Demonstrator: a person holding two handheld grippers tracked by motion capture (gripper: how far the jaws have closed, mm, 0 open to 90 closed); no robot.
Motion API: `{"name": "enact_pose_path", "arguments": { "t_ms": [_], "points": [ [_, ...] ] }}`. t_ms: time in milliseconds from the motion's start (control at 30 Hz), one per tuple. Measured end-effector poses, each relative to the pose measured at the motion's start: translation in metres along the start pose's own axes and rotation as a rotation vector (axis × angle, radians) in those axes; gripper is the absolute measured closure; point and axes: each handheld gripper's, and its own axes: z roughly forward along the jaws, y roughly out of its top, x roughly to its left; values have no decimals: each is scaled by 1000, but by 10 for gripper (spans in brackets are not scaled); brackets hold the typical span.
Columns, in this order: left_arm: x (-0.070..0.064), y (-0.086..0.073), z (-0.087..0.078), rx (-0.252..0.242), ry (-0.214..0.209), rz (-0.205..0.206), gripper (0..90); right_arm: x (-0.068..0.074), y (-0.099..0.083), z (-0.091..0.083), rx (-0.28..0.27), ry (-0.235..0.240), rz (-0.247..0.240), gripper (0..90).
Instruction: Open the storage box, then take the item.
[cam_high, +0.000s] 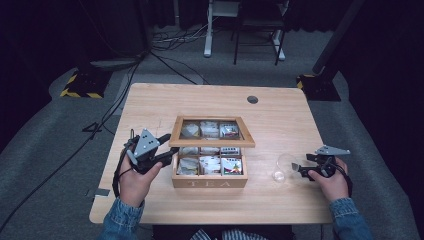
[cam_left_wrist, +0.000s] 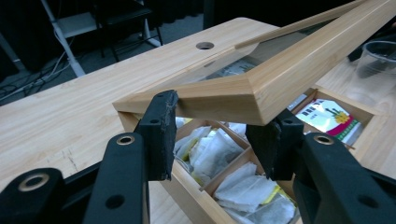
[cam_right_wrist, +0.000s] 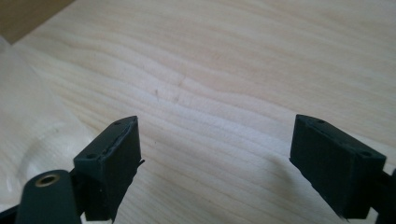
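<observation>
A wooden tea box (cam_high: 210, 182) marked TEA stands mid-table, its compartments holding tea bags (cam_high: 210, 164). Its glass-paned lid (cam_high: 212, 143) is raised partway and tilted. My left gripper (cam_high: 167, 149) is at the box's left side. In the left gripper view it (cam_left_wrist: 215, 126) stands open, with both jaws under the lid's near corner (cam_left_wrist: 254, 100) and the left fingertip (cam_left_wrist: 161, 121) touching the lid's edge. White tea bags (cam_left_wrist: 243, 191) and a colourful packet (cam_left_wrist: 327, 116) lie below. My right gripper (cam_high: 300, 168) is open low over bare wood (cam_right_wrist: 215, 140), beside a clear plastic cup (cam_high: 284, 167) lying on its side.
The table (cam_high: 150, 107) has a round cable hole (cam_high: 252, 99) at the back right. The cup (cam_left_wrist: 373, 70) is right of the box, and its pale wall (cam_right_wrist: 28, 121) shows at the left of the right gripper view. Cables and a desk frame (cam_high: 207, 30) are on the floor beyond.
</observation>
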Motion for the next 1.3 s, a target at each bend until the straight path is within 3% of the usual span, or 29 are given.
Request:
{"name": "enact_pose_path", "arguments": {
  "t_ms": [267, 433, 500, 600, 967, 1100, 1300],
  "points": [
    [4, 5, 3, -8, -7, -16, 524, 0, 7, -21, -51, -23, 34, 205],
    [6, 7, 3, -4, -20, -18, 519, 0, 9, -29, -25, -16, 49, 274],
    [10, 10, 3, -1, -33, -16, 516, 1, 10, -33, -9, 11, 52, 298],
    [12, 12, 4, 0, -37, -14, 514, 3, 13, -39, -7, -1, 47, 318],
    [13, 17, 8, 2, -25, -6, 511, 1, 17, -65, -89, -17, 47, 425],
    [12, 18, 8, 11, -16, 7, 511, 9, 23, -74, -82, -35, -29, 427],
    [12, 19, 9, 14, -14, 7, 506, 22, 33, -84, -141, -30, -49, 446]
  ]
}}
